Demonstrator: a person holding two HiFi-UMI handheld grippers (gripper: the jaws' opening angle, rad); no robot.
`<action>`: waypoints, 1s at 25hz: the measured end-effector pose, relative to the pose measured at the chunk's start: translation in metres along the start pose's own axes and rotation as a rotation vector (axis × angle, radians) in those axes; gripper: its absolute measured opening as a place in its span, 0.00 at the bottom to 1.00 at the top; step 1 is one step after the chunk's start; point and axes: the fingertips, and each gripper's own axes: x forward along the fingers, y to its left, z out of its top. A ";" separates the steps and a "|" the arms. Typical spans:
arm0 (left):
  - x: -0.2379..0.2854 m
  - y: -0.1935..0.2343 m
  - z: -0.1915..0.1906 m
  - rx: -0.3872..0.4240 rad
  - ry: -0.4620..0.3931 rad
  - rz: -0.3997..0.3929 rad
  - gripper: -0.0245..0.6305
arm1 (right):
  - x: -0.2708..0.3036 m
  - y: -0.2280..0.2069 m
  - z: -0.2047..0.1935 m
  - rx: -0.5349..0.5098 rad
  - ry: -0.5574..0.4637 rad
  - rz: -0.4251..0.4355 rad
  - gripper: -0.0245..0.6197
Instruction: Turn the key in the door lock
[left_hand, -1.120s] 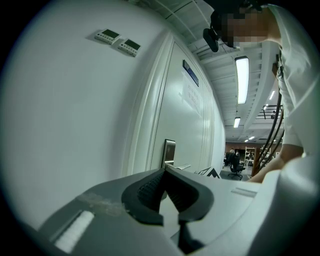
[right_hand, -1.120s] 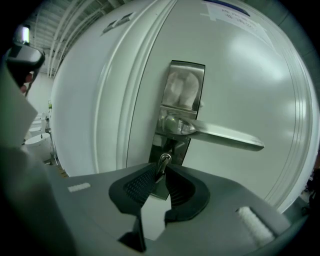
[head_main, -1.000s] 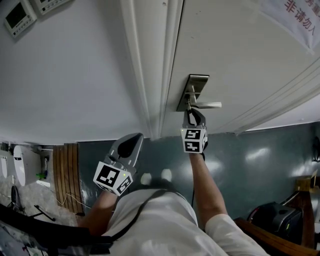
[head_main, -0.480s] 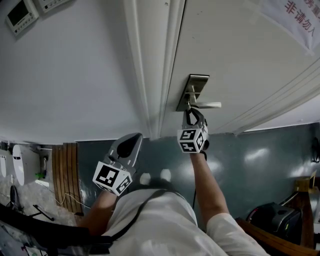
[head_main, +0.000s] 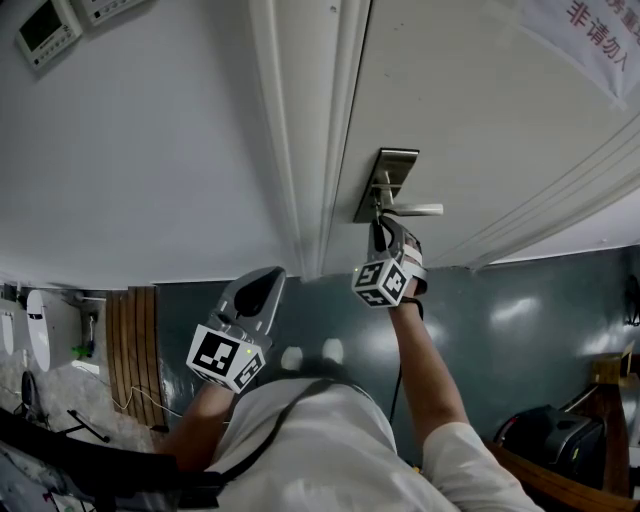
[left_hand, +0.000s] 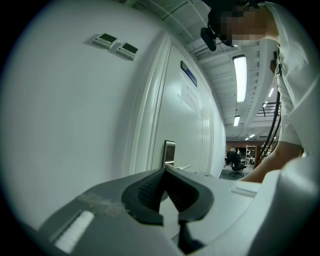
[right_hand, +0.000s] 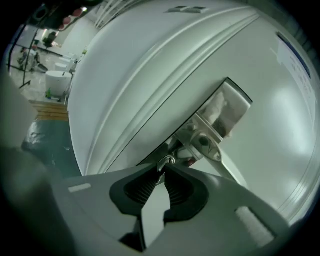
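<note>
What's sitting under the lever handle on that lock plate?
The key, head pinched in the right claw, jaws closing. Its blade is hidden.

— What carries everything here?

— The white door (head_main: 480, 120). A metal lock plate (head_main: 384, 180) is fixed to it, straight ahead of the right gripper (head_main: 381, 224). That gripper's jaws are closing with the key (right_hand: 162, 163) between their tips.

— And the handle?

— The lever handle (head_main: 420, 210) juts from the plate, just right of that gripper. A notice (head_main: 600, 30) with red print sits on the door, well up and to the gripper's right.

— The floor?

— The dark, glossy floor (head_main: 500, 320) lies beneath both grippers. Wooden slats (head_main: 130, 340) lie on it, left of the left gripper (head_main: 264, 287).
</note>
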 end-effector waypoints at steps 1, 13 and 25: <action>0.000 0.000 0.000 0.000 0.000 0.000 0.05 | 0.000 0.001 0.000 -0.043 -0.001 0.006 0.12; 0.003 -0.006 -0.001 -0.005 -0.006 -0.014 0.05 | 0.000 0.012 -0.007 -0.604 0.030 0.097 0.14; 0.007 -0.013 0.007 -0.001 -0.027 -0.021 0.04 | 0.001 0.011 -0.007 -0.654 0.078 0.118 0.15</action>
